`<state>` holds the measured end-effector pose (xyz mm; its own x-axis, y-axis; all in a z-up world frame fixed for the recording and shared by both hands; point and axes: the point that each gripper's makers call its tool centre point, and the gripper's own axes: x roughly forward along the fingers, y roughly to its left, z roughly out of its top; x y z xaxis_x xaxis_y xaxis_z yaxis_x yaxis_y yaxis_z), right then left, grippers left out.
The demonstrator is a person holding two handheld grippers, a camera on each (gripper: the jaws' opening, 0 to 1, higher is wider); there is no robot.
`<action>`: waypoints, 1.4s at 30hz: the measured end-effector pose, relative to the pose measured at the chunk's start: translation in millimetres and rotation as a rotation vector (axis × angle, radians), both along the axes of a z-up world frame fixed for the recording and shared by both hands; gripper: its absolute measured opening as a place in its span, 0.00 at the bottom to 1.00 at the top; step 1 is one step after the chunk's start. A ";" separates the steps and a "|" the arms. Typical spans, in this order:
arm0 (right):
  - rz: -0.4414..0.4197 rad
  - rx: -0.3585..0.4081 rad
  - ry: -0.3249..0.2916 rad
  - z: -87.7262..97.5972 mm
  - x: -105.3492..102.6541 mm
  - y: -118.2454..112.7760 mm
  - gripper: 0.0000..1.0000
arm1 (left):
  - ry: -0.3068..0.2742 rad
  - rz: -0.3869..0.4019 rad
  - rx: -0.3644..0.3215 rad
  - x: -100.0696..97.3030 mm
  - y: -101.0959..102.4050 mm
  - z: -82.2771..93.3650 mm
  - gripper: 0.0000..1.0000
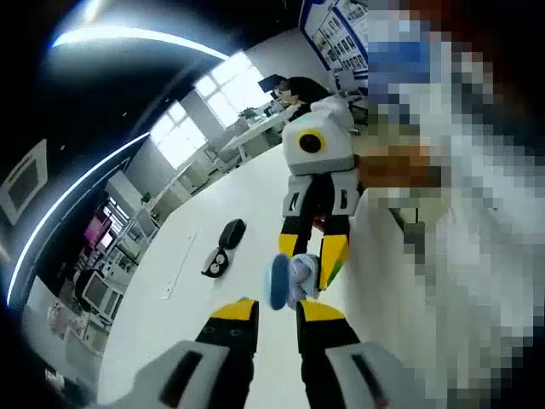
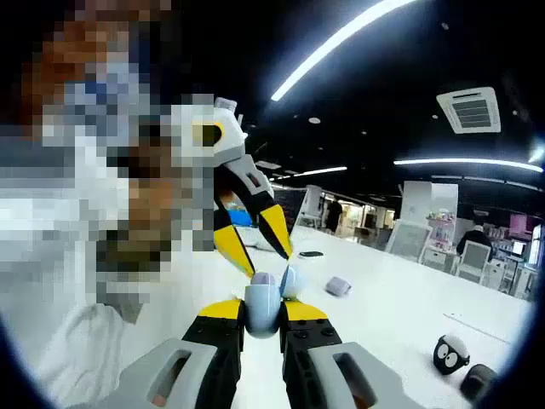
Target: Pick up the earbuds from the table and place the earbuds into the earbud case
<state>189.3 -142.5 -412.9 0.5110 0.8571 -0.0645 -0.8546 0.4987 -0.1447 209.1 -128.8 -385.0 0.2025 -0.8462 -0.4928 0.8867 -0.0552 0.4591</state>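
Apparently the right gripper (image 2: pixel 262 317) is clenched on the open pale-blue earbud case (image 2: pixel 262 307), holding it up above the white table (image 2: pixel 400 315). The left gripper (image 2: pixel 266 249) meets it from the far side, jaws almost closed near the lid; whether it pinches an earbud, I cannot tell. A black pouch (image 1: pixel 223 247) lies on the table, far left.

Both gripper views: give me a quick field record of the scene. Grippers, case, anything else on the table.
left gripper: jaws close together, tips at the pale blue earbud case
right gripper: shut on the case's lower half
case state: lid open, held up above the white table between both grippers
earbud: cannot tell whether one is inside
table, other items: black panda-face pouch; small grey object
background: open office with desks
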 end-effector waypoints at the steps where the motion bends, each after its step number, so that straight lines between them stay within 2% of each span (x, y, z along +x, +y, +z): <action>1: 0.008 0.023 0.005 3.3 -0.8 -0.8 0.15 | 0.038 0.008 -0.035 0.9 1.9 4.1 0.20; 3: 0.018 0.059 0.015 7.8 -1.5 -2.6 0.15 | 0.100 0.031 -0.099 6.0 7.1 10.6 0.22; 5: 0.025 0.091 0.022 11.8 -2.0 -4.3 0.15 | 0.187 0.058 -0.196 11.2 12.0 19.0 0.24; 9: 0.054 0.185 0.045 23.3 -5.0 -5.6 0.15 | 0.449 0.061 -0.424 14.5 17.6 32.4 0.32; 11: 0.071 0.255 0.062 30.5 -5.7 -6.9 0.15 | 0.458 0.081 -0.495 21.8 19.0 38.1 0.35; 12: 0.084 0.296 0.076 33.5 -6.6 -6.8 0.15 | 0.475 0.068 -0.516 20.5 18.9 41.1 0.36; 14: 0.104 0.363 0.103 37.1 -6.5 -7.0 0.15 | 0.557 0.030 -0.602 15.4 18.2 56.0 0.40; 16: 0.128 0.440 0.129 44.0 -6.6 -6.9 0.15 | 0.604 -0.016 -0.704 12.2 21.5 73.2 0.41; 18: 0.149 0.507 0.149 50.2 -7.4 -8.8 0.15 | 0.664 -0.053 -0.760 7.6 23.2 78.9 0.41; 19: 0.156 0.540 0.159 53.0 -7.4 -10.6 0.15 | 0.685 -0.054 -0.765 6.4 22.2 76.0 0.41; 23: 0.176 0.642 0.203 59.4 -5.5 -17.0 0.15 | 0.690 -0.040 -0.763 7.2 12.2 63.5 0.41; 27: 0.198 0.628 0.227 53.6 -6.7 -12.9 0.15 | 0.643 -0.050 -0.665 -5.7 -5.1 38.5 0.43; 28: 0.217 0.622 0.239 51.5 -8.8 -9.9 0.15 | 0.582 -0.035 -0.637 -5.0 -10.0 29.8 0.42; 29: 0.223 0.621 0.243 50.1 -9.5 -7.8 0.15 | 0.574 -0.033 -0.620 -5.1 -11.6 25.1 0.42; 31: 0.231 0.617 0.251 47.2 -10.3 -3.1 0.15 | 0.598 -0.048 -0.616 -9.4 -16.3 18.0 0.40; 32: 0.235 0.628 0.258 47.1 -9.9 -4.8 0.15 | 0.673 -0.079 -0.621 -16.1 -14.3 19.9 0.36; 33: 0.236 0.636 0.260 47.0 -9.4 -6.2 0.15 | 0.681 -0.090 -0.610 -15.5 -9.5 19.5 0.34; 34: 0.240 0.645 0.266 47.5 -9.3 -5.8 0.15 | 0.662 -0.080 -0.622 -11.8 -6.2 20.5 0.34; 36: 0.243 0.648 0.271 47.3 -9.2 -4.3 0.15 | 0.661 -0.076 -0.638 -7.2 -4.1 21.3 0.31; 37: 0.246 0.647 0.278 46.4 -9.5 -2.2 0.15 | 0.686 -0.085 -0.638 -8.7 -4.2 20.0 0.32; 42: 0.268 0.648 0.298 44.3 -14.4 4.9 0.15 | 0.694 -0.124 -0.651 -14.9 -6.6 25.4 0.30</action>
